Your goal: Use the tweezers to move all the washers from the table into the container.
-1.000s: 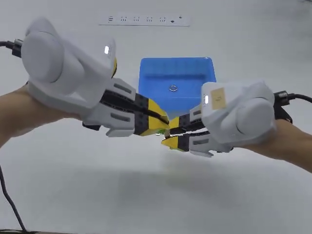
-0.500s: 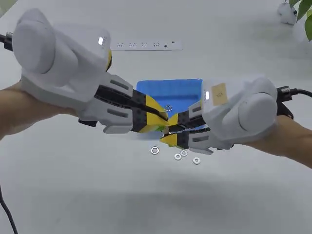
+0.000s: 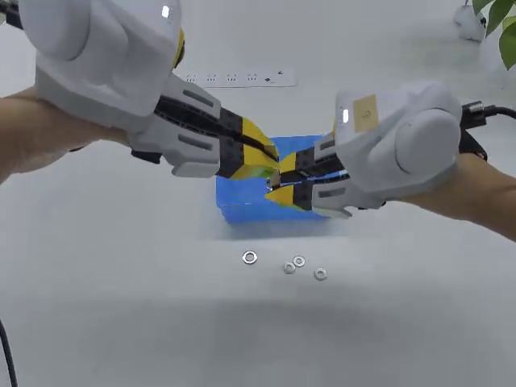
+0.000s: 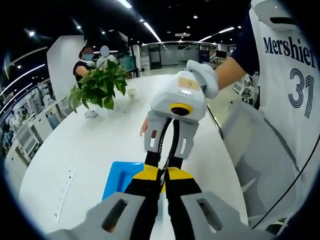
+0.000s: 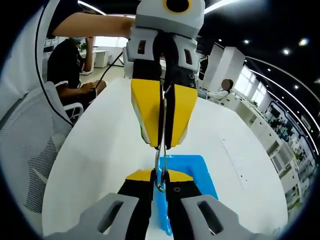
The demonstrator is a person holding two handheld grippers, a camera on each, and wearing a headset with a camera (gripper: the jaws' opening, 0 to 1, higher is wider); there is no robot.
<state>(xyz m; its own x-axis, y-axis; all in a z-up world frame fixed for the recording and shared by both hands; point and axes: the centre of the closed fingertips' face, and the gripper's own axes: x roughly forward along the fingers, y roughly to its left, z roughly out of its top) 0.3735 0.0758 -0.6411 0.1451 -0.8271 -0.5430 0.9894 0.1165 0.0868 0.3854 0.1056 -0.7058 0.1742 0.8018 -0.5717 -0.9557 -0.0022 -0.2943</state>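
Four washers (image 3: 250, 257) lie on the table (image 3: 121, 314), nearer than the container (image 3: 238, 208): light, thin, slippery, probably best nipped across one rim. Left gripper (image 3: 270, 168) and right gripper (image 3: 274, 193) both clench the tweezers (image 5: 161, 130).

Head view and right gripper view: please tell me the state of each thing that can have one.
left gripper: jaws shut on the tweezers
right gripper: jaws shut on the tweezers, near their tips
tweezers: held by both grippers
blue container: upright, open-topped, inside mostly hidden
washers: four lying flat on the table, outside the blue container
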